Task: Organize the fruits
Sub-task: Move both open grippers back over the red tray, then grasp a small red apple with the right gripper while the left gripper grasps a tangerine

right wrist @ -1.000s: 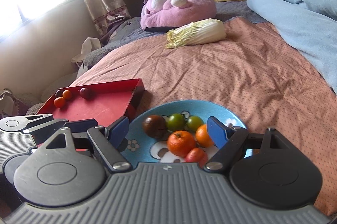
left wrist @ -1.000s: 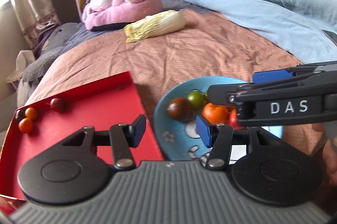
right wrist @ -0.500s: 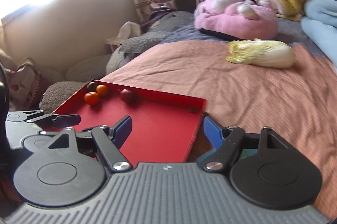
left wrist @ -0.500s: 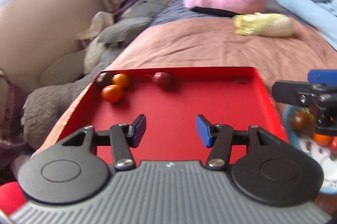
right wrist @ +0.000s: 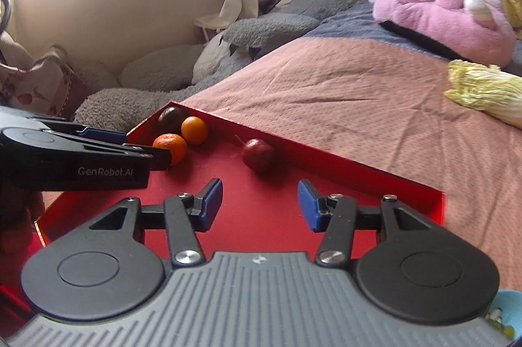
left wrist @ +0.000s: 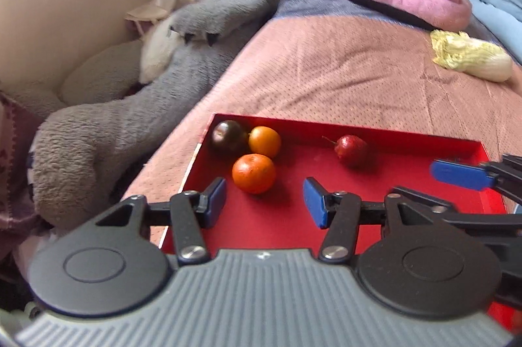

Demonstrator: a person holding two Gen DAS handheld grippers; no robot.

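I have both grippers over the red tray on the bed. My left gripper has its jaws open and empty, the mandarin just ahead of them. My right gripper is closing its jaws with nothing between them. To do this well, I judge I should line one fruit squarely between the pads and close gently, since round fruit rolls. In the tray's far left corner sit a dark tomato, an orange fruit and the mandarin, touching; a red fruit lies right of them
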